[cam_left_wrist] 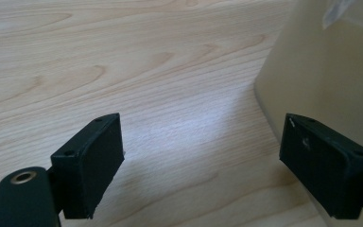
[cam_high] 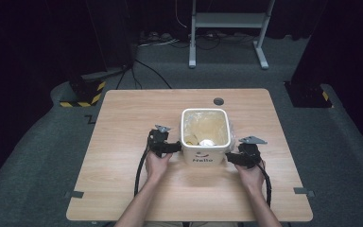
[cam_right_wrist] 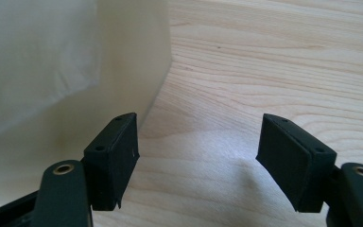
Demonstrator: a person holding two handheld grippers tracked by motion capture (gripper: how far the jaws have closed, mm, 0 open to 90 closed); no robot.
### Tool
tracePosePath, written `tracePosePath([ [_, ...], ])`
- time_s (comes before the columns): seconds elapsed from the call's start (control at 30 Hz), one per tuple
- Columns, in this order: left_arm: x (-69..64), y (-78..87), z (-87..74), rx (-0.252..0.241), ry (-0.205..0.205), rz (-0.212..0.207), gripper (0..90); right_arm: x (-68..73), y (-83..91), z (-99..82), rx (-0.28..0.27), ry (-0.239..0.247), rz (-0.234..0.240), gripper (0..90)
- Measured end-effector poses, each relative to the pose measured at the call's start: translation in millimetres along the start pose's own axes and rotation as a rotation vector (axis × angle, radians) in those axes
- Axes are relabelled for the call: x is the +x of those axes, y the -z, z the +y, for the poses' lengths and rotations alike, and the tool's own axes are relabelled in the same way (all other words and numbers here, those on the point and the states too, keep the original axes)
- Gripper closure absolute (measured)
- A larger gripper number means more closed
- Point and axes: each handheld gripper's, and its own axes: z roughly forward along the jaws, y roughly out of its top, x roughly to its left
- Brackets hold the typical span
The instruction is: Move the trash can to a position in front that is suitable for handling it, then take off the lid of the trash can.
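My left gripper (cam_high: 170, 147) sits on the table (cam_high: 123, 123) just beside the left wall of the white bin (cam_high: 205, 153), its jaws spread wide and holding nothing. In the left gripper view the bin (cam_left_wrist: 321, 80) rises at the right, with one jaw close against its wall and the other out over bare wood. My right gripper (cam_high: 234, 158) is at the bin's right side, jaws likewise wide apart and empty. In the right gripper view the bin (cam_right_wrist: 75, 71) stands at the left, one jaw next to its wall; I cannot tell whether it touches. The bin stands upright a little nearer the table's near edge than its far edge, roughly midway between the left and right edges, squarely between my two grippers. It is lined with a thin clear bag (cam_high: 196, 124), and something pale (cam_high: 206, 142) lies at the bottom.
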Motion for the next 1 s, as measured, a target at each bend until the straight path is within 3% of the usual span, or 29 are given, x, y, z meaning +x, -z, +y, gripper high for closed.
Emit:
tracePosePath([
  [0.17, 12.7, 14.5, -9.0, 0.007, -0.035, 0.028, 14.8, -4.3, 7.7, -0.7, -0.001, 0.007, -0.005, 29.2],
  [0.33, 28.4, 29.1, -20.3, -0.006, -0.025, 0.053, 15.1, -7.6, 10.7, -5.2, 0.002, 0.010, -0.014, 29.3],
  [0.53, 46.4, 40.4, -41.6, 0.023, -0.024, 0.108, 14.7, -11.6, 12.6, -12.1, 0.007, 0.002, -0.009, 28.0],
  [0.7, 57.8, 44.9, -51.2, 0.022, 0.003, 0.120, 14.2, -13.5, 17.0, -12.1, -0.003, 0.006, -0.018, 26.5],
  [0.87, 62.8, 43.6, -59.2, 0.033, -0.003, 0.142, 14.6, -16.8, 19.4, -13.7, 0.002, -0.001, -0.001, 24.5],
  [1.0, 66.1, 44.0, -63.4, 0.013, 0.007, 0.137, 14.5, -18.2, 22.1, -13.1, 0.000, 0.009, 0.005, 24.8],
])
